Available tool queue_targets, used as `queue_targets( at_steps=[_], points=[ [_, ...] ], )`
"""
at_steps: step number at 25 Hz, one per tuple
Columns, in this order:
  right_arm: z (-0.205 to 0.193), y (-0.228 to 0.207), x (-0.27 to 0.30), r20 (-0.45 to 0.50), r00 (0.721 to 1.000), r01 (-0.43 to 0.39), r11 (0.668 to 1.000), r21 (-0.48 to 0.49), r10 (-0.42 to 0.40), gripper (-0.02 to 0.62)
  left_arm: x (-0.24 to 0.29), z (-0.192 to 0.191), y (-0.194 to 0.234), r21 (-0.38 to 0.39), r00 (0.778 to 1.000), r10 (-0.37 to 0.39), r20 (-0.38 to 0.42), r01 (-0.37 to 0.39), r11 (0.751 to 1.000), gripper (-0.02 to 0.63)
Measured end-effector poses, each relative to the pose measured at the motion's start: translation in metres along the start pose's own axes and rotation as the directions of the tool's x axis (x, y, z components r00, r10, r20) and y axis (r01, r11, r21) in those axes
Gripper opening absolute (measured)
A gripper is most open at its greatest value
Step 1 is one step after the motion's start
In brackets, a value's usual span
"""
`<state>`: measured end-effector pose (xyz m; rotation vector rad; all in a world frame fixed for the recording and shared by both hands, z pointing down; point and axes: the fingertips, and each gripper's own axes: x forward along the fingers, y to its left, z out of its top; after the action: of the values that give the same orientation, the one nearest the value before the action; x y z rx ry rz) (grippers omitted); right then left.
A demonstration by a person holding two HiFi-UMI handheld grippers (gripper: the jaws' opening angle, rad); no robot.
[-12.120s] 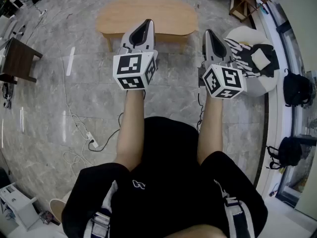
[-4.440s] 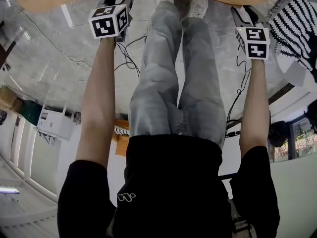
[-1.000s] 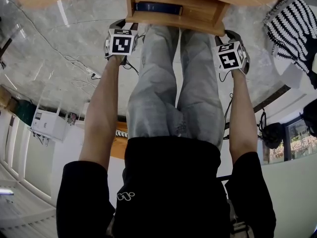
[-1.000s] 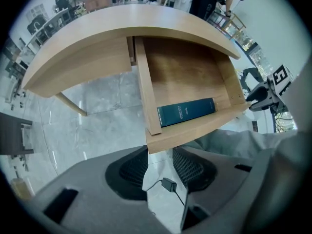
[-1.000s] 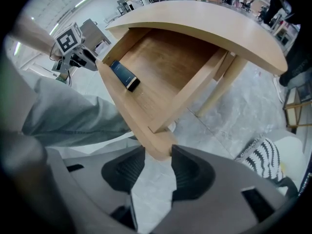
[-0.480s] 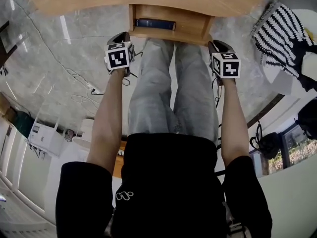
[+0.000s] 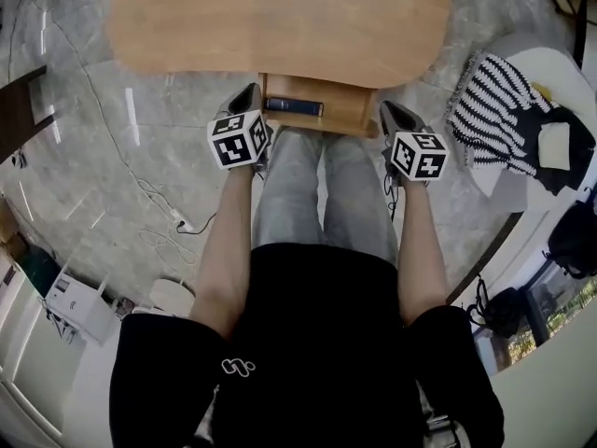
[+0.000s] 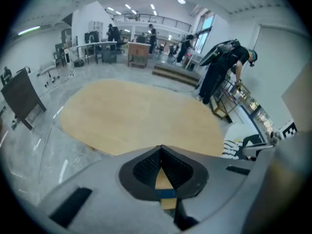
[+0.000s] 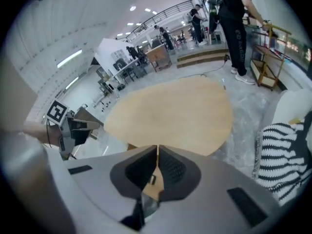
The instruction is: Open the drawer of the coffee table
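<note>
The drawer (image 7: 315,117) stands open at the near edge of the bench (image 7: 280,26), so we should carry the left hand-held gripper (image 7: 251,94) and the right hand-held gripper (image 7: 389,111), both just clenched empty, clear of its corners.

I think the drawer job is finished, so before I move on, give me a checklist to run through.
1. The drawer is pulled out from under the coffee table top: ok.
2. The left gripper holds nothing, jaws just closed together: ok.
3. The right gripper holds nothing, jaws just closed together: ok.
4. The blue book lies inside the drawer: ok.
5. The drawer is out to its full travel: cannot tell.
</note>
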<state>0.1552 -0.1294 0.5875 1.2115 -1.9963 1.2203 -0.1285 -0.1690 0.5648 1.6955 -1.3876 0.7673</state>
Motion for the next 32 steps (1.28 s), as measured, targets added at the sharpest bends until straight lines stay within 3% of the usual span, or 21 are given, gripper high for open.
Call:
queue_targets(
  at_steps=[6, 10, 14, 19, 22, 28, 30, 32],
  points=[
    [0.086, 0.036, -0.047, 0.239, 0.970, -0.066, 0.995, 0.072, 0.047, 0.017, -0.053, 0.087, -0.054, -0.020, 0.978, -0.083, 0.189, 0.089, 0.996, 0.009],
    [0.142, 0.062, -0.079, 0.355, 0.933, -0.088, 0.995, 0.056, 0.063, 0.014, -0.094, 0.147, -0.078, 0.007, 0.944, -0.105, 0.312, 0.109, 0.994, 0.009],
    [0.195, 0.091, -0.116, 0.473, 0.877, -0.120, 0.992, 0.042, 0.086, 0.011, -0.137, 0.203, -0.094, -0.034, 0.897, -0.102, 0.431, 0.128, 0.991, 0.009],
    [0.262, 0.129, -0.169, 0.606, 0.788, -0.141, 0.990, 0.002, 0.111, 0.011, -0.198, 0.267, -0.128, 0.047, 0.815, -0.153, 0.558, 0.154, 0.987, 0.009],
    [0.301, 0.149, -0.206, 0.669, 0.730, -0.126, 0.989, -0.072, 0.141, 0.011, -0.234, 0.296, -0.146, 0.104, 0.760, -0.184, 0.623, 0.153, 0.983, 0.009],
    [0.355, 0.182, -0.290, 0.756, 0.638, -0.007, 0.983, -0.185, 0.147, 0.011, -0.319, 0.344, -0.168, 0.151, 0.613, -0.252, 0.749, 0.212, 0.965, 0.009],
    [0.376, 0.191, -0.317, 0.788, 0.598, 0.046, 0.976, -0.215, 0.146, 0.011, -0.346, 0.365, -0.176, 0.191, 0.557, -0.276, 0.783, 0.208, 0.959, 0.009],
    [0.390, 0.204, -0.341, 0.821, 0.550, 0.078, 0.969, -0.235, 0.155, 0.012, -0.369, 0.378, -0.183, 0.228, 0.518, -0.297, 0.802, 0.193, 0.954, 0.009]
  ],
)
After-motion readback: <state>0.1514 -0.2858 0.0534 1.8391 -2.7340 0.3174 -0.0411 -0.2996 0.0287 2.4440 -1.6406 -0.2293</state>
